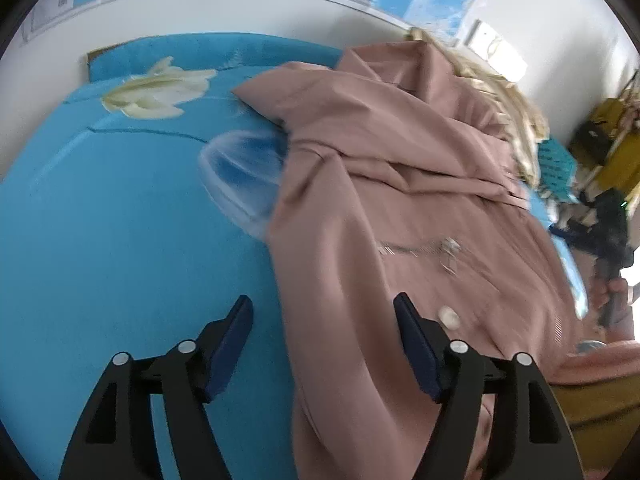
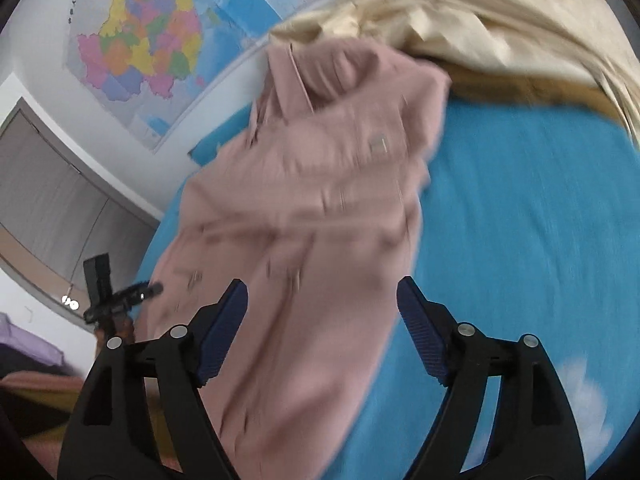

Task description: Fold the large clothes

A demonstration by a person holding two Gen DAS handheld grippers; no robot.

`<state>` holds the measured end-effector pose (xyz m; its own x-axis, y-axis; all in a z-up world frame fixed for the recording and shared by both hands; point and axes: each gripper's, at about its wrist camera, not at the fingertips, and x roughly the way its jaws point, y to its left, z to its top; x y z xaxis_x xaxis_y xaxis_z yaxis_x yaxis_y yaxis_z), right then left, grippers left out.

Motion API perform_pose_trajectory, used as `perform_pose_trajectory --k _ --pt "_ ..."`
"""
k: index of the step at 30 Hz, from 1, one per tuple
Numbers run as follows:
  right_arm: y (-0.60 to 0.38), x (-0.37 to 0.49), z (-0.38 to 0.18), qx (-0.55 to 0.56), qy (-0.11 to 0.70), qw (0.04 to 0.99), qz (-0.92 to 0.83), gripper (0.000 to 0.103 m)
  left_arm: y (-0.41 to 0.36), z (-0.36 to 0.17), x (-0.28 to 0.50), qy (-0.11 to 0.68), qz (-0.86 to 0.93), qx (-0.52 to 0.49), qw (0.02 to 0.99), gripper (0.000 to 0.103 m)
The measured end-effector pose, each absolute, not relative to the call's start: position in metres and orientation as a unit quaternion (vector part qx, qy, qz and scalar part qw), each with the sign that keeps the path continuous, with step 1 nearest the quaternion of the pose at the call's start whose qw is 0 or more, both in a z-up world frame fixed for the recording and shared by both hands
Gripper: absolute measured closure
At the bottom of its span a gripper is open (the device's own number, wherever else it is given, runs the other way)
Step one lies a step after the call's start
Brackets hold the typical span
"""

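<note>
pink garment (image 1: 400, 184) lies rumpled on the blue bedsheet (image 1: 120, 220) — left gripper (image 1: 323, 312) and right gripper (image 2: 320, 294) both spread, empty, garment at twelve o'clock.

Bedroom, blue-sheeted bed (image 1: 120, 220), wall map (image 2: 140, 48)

A dusty-pink fabric garment (image 1: 400, 184) lies rumpled on a bright blue flower-printed bedsheet (image 1: 120, 220), below the left gripper (image 1: 324, 308), whose dark blue-padded jaws gape apart, nothing between them.
</note>
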<state>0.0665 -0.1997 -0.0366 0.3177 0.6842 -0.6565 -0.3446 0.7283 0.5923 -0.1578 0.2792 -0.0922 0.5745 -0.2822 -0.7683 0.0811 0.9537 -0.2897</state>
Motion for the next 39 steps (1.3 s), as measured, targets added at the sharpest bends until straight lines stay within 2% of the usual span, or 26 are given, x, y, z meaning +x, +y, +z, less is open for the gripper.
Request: perform_pose_trajectory --k 7,12,14,16,17,18,19,20,21,22,23,25,34,36,39 --pt "-0.205 0.012 -0.052 0.196 0.498 0.765 0.358 0.022 0.272 -0.095 -0.195 0.449 -0.157 -0.128 0.87 0.018" --pt "-0.196 -0.004 -0.049 0.196 0.495 0.748 0.395 0.022 0.257 -0.097 -0.21 0.45 -0.178 -0.113 0.868 0.014" --pt "-0.19 -0.009 -0.048 0.19 0.491 0.746 0.407 0.022 0.249 -0.098 -0.211 0.448 -0.184 -0.108 0.868 0.008" --pt "-0.187 -0.011 -0.047 0.187 0.485 0.749 0.412 0.023 0.242 -0.098 -0.209 0.446 -0.182 -0.102 0.87 0.009" --pt "-0.186 -0.012 -0.047 0.188 0.481 0.749 0.415 0.027 0.241 -0.098 -0.206 0.443 -0.182 -0.108 0.872 0.016" --pt "-0.185 -0.013 -0.048 0.19 0.481 0.747 0.418 0.041 0.24 -0.098 -0.205 0.442 -0.181 -0.113 0.871 0.024" --pt "-0.181 -0.012 -0.052 0.197 0.486 0.741 0.42 0.057 0.24 -0.098 -0.203 0.442 -0.176 -0.119 0.871 0.041" --pt "-0.179 -0.011 -0.055 0.201 0.487 0.739 0.419 0.067 0.24 -0.099 -0.201 0.444 -0.165 -0.119 0.873 0.062" --pt "-0.178 -0.01 -0.058 0.206 0.489 0.737 0.419 0.086 0.241 -0.1 -0.2 0.446 -0.16 -0.12 0.872 0.073" --pt "-0.18 -0.007 -0.064 0.22 0.495 0.73 0.416 0.088 0.243 -0.102 -0.197 0.452 -0.147 -0.127 0.871 0.087" --pt "-0.185 -0.007 -0.067 0.235 0.495 0.725 0.416 0.09 0.244 -0.103 -0.196 0.455 -0.138 -0.131 0.87 0.093" --pt "-0.19 -0.008 -0.063 0.257 0.482 0.724 0.422 0.096 0.244 -0.097 -0.199 0.449 -0.132 -0.134 0.873 0.097" --pt "-0.213 -0.042 0.01 0.279 0.378 0.73 0.497 0.1 0.262 -0.041 -0.245 0.36 -0.167 -0.168 0.902 0.099" --pt "-0.213 -0.046 0.011 0.262 0.383 0.733 0.498 0.099 0.263 -0.042 -0.248 0.361 -0.161 -0.155 0.905 0.099" --pt "-0.213 -0.036 -0.018 0.267 0.436 0.72 0.47 0.09 0.262 -0.07 -0.237 0.401 -0.169 -0.169 0.884 0.097"
